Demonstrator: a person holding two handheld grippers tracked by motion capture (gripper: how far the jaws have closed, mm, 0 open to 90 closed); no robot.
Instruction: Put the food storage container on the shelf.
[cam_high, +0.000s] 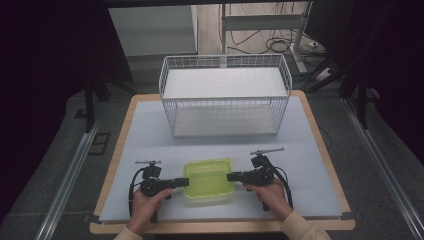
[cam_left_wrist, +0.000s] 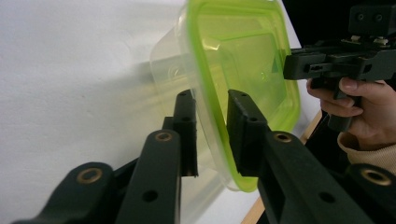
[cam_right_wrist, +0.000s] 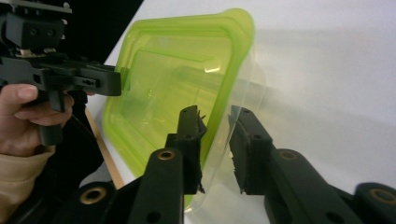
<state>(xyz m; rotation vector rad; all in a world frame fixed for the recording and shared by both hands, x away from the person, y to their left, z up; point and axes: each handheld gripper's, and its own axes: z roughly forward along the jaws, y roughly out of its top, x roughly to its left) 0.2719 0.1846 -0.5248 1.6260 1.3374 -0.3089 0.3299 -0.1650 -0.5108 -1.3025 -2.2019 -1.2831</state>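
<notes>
Your left tool (cam_high: 183, 181) is clenched on the left rim of the clear container with the green lid (cam_high: 208, 181), and your right tool (cam_high: 231, 176) straddles its right rim with a gap visible at one pad, so I cannot tell whether it grips. The container sits near the front edge of the white surface (cam_high: 150, 130), midway along it, with the wire basket (cam_high: 225, 95) well apart at the back edge.

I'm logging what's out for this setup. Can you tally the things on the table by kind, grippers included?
Lidded box: 1
Wire basket: 1
Grippers: 2, left and right
Total: 4
</notes>
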